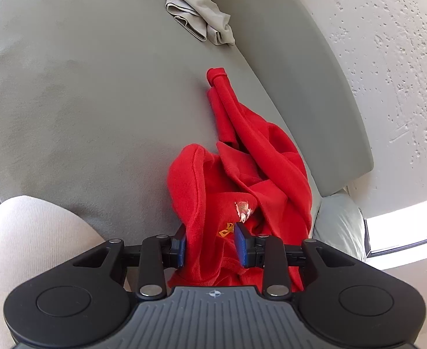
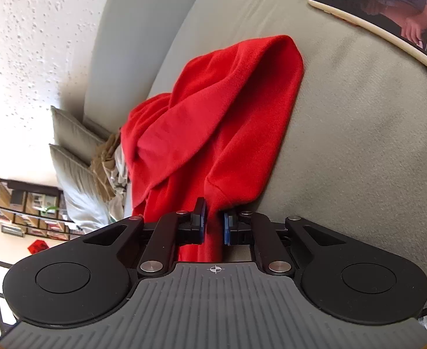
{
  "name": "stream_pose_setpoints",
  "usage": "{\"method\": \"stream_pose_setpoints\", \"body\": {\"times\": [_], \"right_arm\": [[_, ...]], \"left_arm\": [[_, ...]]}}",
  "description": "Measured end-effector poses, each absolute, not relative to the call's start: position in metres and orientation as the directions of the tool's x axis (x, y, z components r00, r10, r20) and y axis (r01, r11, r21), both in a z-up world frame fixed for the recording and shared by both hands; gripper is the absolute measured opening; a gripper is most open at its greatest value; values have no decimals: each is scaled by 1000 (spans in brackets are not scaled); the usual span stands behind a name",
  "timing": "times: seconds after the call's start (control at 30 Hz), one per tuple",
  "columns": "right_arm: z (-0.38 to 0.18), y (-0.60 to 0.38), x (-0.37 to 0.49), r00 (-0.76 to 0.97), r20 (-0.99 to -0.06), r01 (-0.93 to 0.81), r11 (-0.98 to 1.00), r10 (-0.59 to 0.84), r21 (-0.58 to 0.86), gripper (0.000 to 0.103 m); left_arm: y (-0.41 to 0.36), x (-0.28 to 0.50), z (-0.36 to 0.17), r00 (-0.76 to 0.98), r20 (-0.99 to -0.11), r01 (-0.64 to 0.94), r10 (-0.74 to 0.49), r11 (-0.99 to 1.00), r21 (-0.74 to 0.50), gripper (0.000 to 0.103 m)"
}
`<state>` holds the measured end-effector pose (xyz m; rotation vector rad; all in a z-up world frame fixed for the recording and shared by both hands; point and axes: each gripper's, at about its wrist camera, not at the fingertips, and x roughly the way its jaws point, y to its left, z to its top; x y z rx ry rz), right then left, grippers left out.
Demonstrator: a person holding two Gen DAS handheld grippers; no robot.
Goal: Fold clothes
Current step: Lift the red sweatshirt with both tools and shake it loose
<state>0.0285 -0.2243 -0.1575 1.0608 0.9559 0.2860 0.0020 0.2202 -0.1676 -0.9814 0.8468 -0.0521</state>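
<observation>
A red fleece garment (image 1: pixel 242 174) lies bunched on a grey sofa seat (image 1: pixel 82 101), one sleeve stretched away toward the backrest. My left gripper (image 1: pixel 210 241) is shut on a thick fold of the garment near a small printed logo. In the right wrist view the same red garment (image 2: pixel 213 116) drapes over the sofa seat (image 2: pixel 359 145). My right gripper (image 2: pixel 213 221) is shut on a narrow fold of its edge. Blue pads (image 2: pixel 228 226) press the cloth from both sides.
A crumpled grey-beige garment (image 1: pixel 198 14) lies farther along the sofa. The sofa backrest (image 1: pixel 300 72) runs beside the red garment. Grey cushions (image 2: pixel 76 157) and brown cloth (image 2: pixel 105 163) sit at the sofa's far end. A phone or tablet (image 2: pixel 388 14) lies on the seat. A leg in beige trousers (image 1: pixel 24 247) is at lower left.
</observation>
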Motion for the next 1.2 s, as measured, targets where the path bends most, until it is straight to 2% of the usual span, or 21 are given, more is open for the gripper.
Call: {"method": "stream_pose_setpoints", "body": {"times": [0.13, 0.17, 0.27, 0.37, 0.43, 0.6, 0.67, 0.73, 0.83, 0.97, 1.2], "right_arm": [[-156, -223, 33, 571, -539, 230, 509, 619, 829, 9], [-158, -226, 33, 563, -545, 237, 511, 621, 826, 2], [-159, -231, 34, 542, -570, 266, 517, 617, 813, 0], [-126, -227, 23, 595, -660, 255, 670, 460, 697, 1], [-110, -236, 16, 618, -682, 263, 715, 390, 647, 1], [-118, -264, 7, 594, -725, 357, 693, 350, 627, 2], [-118, -264, 10, 582, -728, 353, 694, 363, 628, 2], [-122, -267, 11, 570, -729, 348, 692, 379, 633, 2], [-123, -266, 11, 570, -726, 339, 695, 385, 635, 2], [-125, -264, 10, 571, -728, 322, 712, 380, 624, 1], [-123, -264, 10, 568, -733, 295, 738, 374, 606, 1]], "left_arm": [[226, 7, -172, 692, -597, -343, -407, 542, -767, 32], [227, 8, -173, 692, -595, -347, -409, 534, -771, 32], [229, 9, -173, 693, -594, -358, -410, 520, -776, 34], [229, 8, -173, 694, -596, -364, -405, 516, -775, 37], [227, 8, -173, 693, -598, -358, -402, 529, -770, 38], [215, 14, -178, 670, -615, -362, -417, 540, -760, 38], [212, 16, -180, 666, -626, -364, -405, 556, -747, 35], [213, 15, -178, 667, -643, -386, -375, 565, -730, 25], [214, 13, -171, 668, -680, -425, -302, 595, -683, 23], [210, 13, -153, 657, -736, -445, -161, 705, -552, 24], [188, 38, -146, 592, -803, -387, -63, 853, -352, 27]]}}
